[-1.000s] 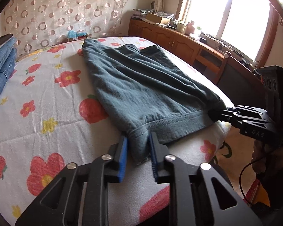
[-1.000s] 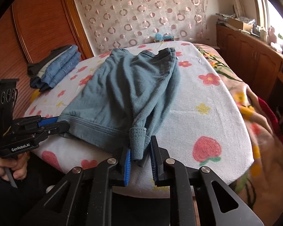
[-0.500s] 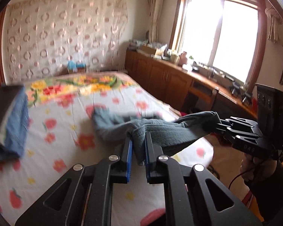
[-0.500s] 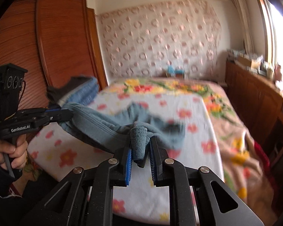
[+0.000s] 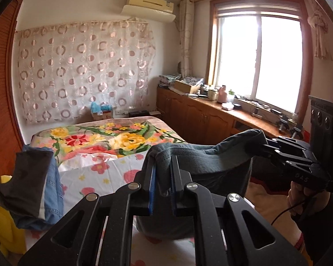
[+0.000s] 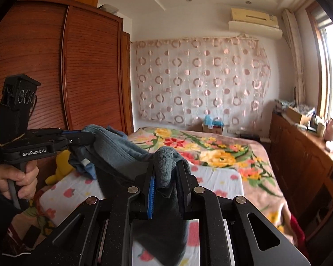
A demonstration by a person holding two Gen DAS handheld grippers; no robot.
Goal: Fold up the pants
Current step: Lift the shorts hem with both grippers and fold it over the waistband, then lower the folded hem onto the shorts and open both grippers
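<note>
Home bedroom: floral-sheeted bed (image 5: pixel 113 168), wooden wardrobe (image 6: pixel 55 71), wall air conditioner (image 5: pixel 149 2), curtained window (image 5: pixel 259 62).

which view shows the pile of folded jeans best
The left wrist view: the pile of folded jeans sits unobstructed at the bed's left edge. In the right wrist view, only a blue scrap peeks below the lifted pants.

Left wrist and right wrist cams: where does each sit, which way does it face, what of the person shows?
Left wrist: on the left gripper, facing the far curtained wall and window; shows its fingers clamping the gray pants, plus the right gripper and hand.
Right wrist: on the right gripper, facing the same wall and wardrobe; shows the left gripper and hand.
Shared: pants, floral bed, air conditioner.
</note>
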